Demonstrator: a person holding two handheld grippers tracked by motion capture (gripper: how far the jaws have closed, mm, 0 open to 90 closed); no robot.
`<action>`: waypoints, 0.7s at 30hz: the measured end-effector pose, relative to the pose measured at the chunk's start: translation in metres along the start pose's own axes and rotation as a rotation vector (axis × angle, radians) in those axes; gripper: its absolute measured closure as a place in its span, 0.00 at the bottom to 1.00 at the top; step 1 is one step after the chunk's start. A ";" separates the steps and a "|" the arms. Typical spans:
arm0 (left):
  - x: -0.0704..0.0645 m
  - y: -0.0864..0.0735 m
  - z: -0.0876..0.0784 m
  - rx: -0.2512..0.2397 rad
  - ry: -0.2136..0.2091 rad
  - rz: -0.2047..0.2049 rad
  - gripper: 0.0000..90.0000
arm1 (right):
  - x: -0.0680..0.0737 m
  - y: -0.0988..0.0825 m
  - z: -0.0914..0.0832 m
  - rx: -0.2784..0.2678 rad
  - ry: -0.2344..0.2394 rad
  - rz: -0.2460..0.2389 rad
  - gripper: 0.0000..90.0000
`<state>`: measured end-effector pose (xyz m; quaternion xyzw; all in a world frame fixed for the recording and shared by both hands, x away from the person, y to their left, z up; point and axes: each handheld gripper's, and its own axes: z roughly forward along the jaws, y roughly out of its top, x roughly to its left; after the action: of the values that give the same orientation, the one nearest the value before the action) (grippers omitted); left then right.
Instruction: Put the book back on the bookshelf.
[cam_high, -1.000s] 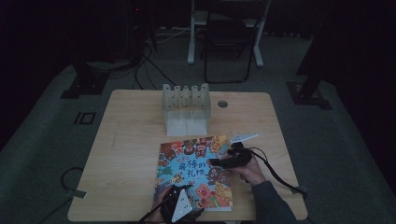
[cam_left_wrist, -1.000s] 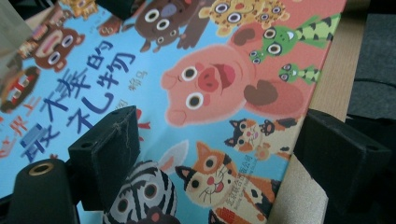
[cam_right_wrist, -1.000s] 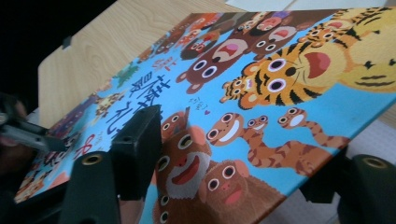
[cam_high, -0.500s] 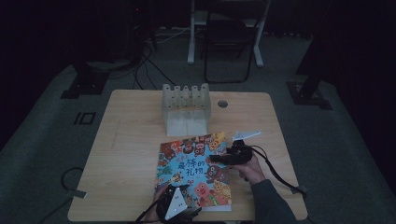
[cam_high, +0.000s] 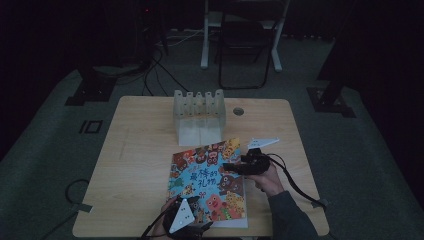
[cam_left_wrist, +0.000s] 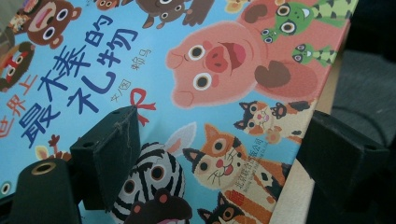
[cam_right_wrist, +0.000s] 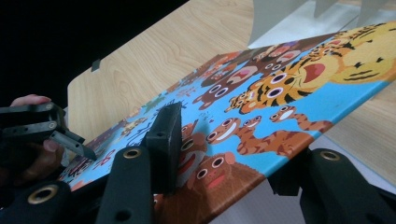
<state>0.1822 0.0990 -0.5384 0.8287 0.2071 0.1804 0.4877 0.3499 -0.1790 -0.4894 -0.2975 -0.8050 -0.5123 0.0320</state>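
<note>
The table is pale wood with a dark floor around it. At the middle of its far edge stands a slotted rack, its slots empty as far as I can see, with a small round hole just right of it.

Toward the near edge, right of the middle, lies a picture book covered in cartoon animals. Its right edge is tilted up off the table while its near end stays low.

The right gripper has just been closing its jaws, and they now pinch the book's raised right edge, one jaw on the cover and one beneath.

The left gripper sits at the book's near corner, jaws wide, one over the cover and one past the edge, gripping nothing.
</note>
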 end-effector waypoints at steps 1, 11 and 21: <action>0.001 0.000 -0.001 0.000 -0.009 -0.006 0.17 | 0.001 0.001 -0.001 -0.003 0.001 0.000 0.60; 0.010 0.002 -0.014 -0.049 -0.095 -0.084 0.18 | 0.005 0.003 -0.003 -0.004 -0.012 -0.011 0.61; 0.028 0.002 -0.024 -0.045 -0.060 -0.128 0.20 | 0.008 0.003 -0.006 -0.018 -0.019 -0.042 0.61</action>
<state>0.1943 0.1304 -0.5227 0.8076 0.2410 0.1284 0.5227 0.3430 -0.1794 -0.4812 -0.2859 -0.8067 -0.5171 0.0111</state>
